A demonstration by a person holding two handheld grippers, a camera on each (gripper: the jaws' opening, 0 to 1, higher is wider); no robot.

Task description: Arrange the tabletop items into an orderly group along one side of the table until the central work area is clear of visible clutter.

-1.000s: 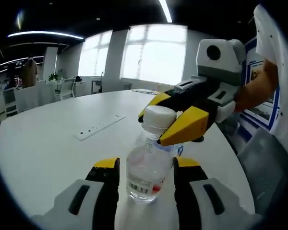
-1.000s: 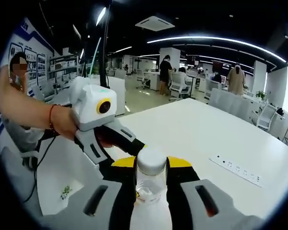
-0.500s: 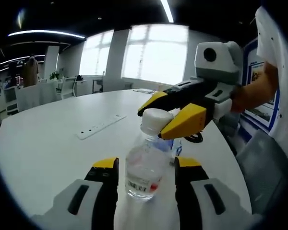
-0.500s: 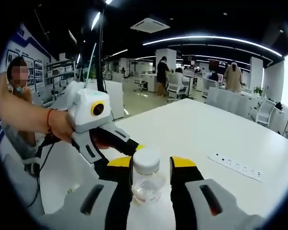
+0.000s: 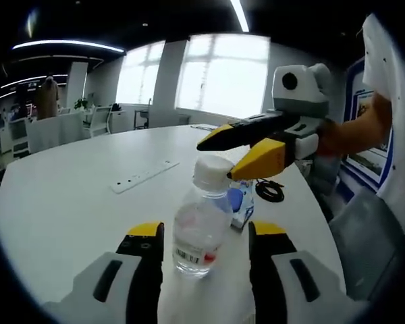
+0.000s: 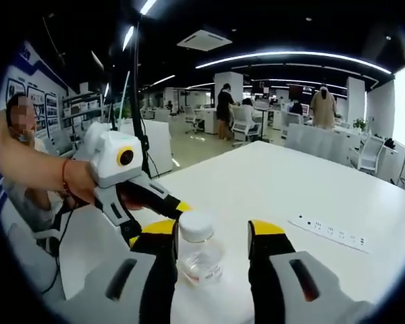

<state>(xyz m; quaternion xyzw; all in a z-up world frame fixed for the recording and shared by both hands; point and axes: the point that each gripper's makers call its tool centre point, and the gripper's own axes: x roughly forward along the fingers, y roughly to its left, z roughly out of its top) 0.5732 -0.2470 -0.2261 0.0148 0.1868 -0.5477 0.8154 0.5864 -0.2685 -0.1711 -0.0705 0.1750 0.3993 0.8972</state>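
A clear plastic water bottle (image 5: 201,226) with a white cap stands upright on the white table (image 5: 67,209). My left gripper (image 5: 207,233) is open, one yellow-tipped jaw on each side of the bottle's base with a gap to it. My right gripper (image 5: 221,159) reaches in from the right, open, its tips just above and beside the cap. In the right gripper view the bottle (image 6: 198,251) stands between the spread jaws of my right gripper (image 6: 212,229), nearer the left one. A hand holds the left gripper (image 6: 163,210) at the left.
A white power strip (image 5: 144,177) (image 6: 331,233) lies flat further along the table. A small blue-and-white item (image 5: 241,202) and a coiled black cable (image 5: 270,190) sit behind the bottle. A grey chair (image 5: 371,229) stands at the table's right edge. People and desks fill the office beyond.
My right gripper has opened, let go of the bottle's cap and drawn up and back. The bottle stays standing between the left gripper's jaws.
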